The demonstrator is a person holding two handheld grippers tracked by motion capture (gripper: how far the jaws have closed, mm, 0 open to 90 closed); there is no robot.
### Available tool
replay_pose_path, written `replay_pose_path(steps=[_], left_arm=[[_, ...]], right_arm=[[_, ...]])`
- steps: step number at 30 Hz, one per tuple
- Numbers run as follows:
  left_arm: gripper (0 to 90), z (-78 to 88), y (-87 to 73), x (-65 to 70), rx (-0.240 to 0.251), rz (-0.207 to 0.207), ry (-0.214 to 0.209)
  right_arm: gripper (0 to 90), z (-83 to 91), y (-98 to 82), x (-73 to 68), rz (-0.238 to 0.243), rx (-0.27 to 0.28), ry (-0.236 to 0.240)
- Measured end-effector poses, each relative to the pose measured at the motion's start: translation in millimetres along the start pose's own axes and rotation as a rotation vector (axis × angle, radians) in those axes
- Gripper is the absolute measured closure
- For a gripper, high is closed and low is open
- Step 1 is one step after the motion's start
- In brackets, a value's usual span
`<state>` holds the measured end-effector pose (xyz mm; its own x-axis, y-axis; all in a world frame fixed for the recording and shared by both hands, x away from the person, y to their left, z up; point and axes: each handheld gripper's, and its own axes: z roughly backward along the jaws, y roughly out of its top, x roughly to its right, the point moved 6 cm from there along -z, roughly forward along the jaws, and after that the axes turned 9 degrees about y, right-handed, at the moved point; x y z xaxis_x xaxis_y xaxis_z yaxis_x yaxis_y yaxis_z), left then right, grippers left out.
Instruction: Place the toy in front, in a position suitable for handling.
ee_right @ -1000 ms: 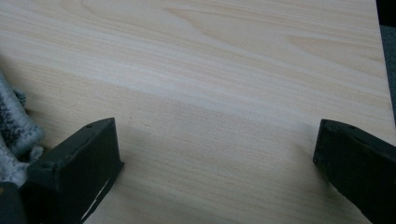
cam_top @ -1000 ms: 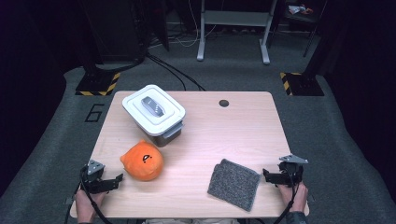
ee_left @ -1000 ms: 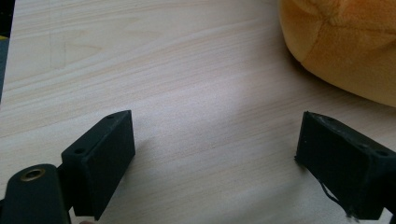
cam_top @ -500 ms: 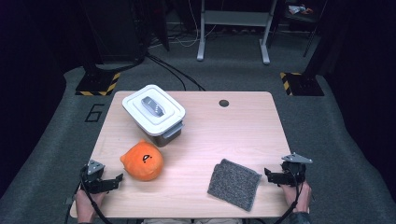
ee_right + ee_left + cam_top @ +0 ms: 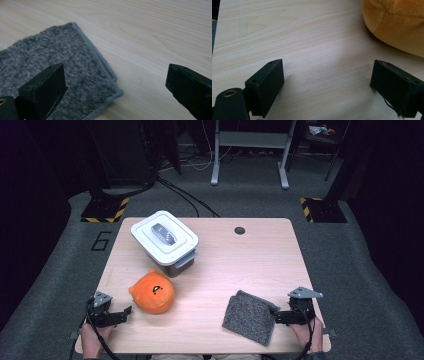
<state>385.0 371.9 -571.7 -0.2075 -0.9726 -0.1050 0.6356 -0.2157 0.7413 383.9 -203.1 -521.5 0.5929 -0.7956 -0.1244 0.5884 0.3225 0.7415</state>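
We hold our right gripper (image 5: 276, 316) with its jaws wide apart and empty, just at the near corner of the grey fluffy square cloth (image 5: 249, 316), which lies flat on the light wooden table (image 5: 250, 260). Our left gripper (image 5: 120, 315) is also open and empty, beside the round orange plush toy (image 5: 152, 291). The risk, we think: the jaws may catch only the thin hem (image 5: 110, 100), so the cloth slips out, or they push the cloth and wrinkle it.

right gripper (image 5: 278, 315) moved in over the grey cloth's (image 5: 248, 317) near corner, jaws apart
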Motion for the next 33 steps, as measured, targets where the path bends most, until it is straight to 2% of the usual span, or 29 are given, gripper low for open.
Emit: replay_pose_path(steps=[1,2,4,7,9,10,12,15,18,20,23,25,26,27,33], left_arm=[[11.1,0.0,0.0,0.0,0.000,0.000,0.000],[11.1,0.0,0.0,0.0,0.000,0.000,0.000],[11.1,0.0,0.0,0.0,0.000,0.000,0.000],[11.2,0.0,0.0,0.0,0.000,0.000,0.000],[11.1,0.0,0.0,0.0,0.000,0.000,0.000],[11.1,0.0,0.0,0.0,0.000,0.000,0.000],[11.1,0.0,0.0,0.0,0.000,0.000,0.000],[11.1,0.0,0.0,0.0,0.000,0.000,0.000],[11.1,0.0,0.0,0.0,0.000,0.000,0.000],[11.1,0.0,0.0,0.0,0.000,0.000,0.000],[11.1,0.0,0.0,0.0,0.000,0.000,0.000],[11.1,0.0,0.0,0.0,0.000,0.000,0.000],[11.1,0.0,0.0,0.0,0.000,0.000,0.000],[11.1,0.0,0.0,0.0,0.000,0.000,0.000],[11.1,0.0,0.0,0.0,0.001,0.001,0.000]], right_arm=[[1.9,-3.1,1.6,-8.6,0.021,-0.002,0.014],[1.9,-3.1,1.6,-8.6,0.021,-0.002,0.014],[2.0,-6.8,2.3,-17.7,0.038,-0.019,0.025],[2.7,-14.6,2.5,-32.8,0.060,-0.039,0.073],[2.7,-22.0,1.1,-44.1,0.087,-0.071,0.090],[2.7,-22.0,1.1,-44.1,0.087,-0.071,0.090],[2.5,-30.5,-0.3,-56.9,0.100,-0.098,0.115],[2.4,-36.0,-0.4,-63.0,0.117,-0.101,0.137],[2.2,-47.5,-2.8,-72.8,0.109,-0.126,0.149],[2.2,-49.4,-3.4,-74.6,0.122,-0.133,0.164],[2.4,-56.2,-4.9,-79.5,0.123,-0.149,0.157],[2.2,-63.6,-8.3,-79.6,0.127,-0.182,0.143],[2.2,-63.6,-8.3,-79.6,0.127,-0.182,0.143],[1.6,-66.7,-10.5,-79.1,0.142,-0.205,0.141],[3.1,-67.8,-11.0,-78.6,0.148,-0.211,0.139]])
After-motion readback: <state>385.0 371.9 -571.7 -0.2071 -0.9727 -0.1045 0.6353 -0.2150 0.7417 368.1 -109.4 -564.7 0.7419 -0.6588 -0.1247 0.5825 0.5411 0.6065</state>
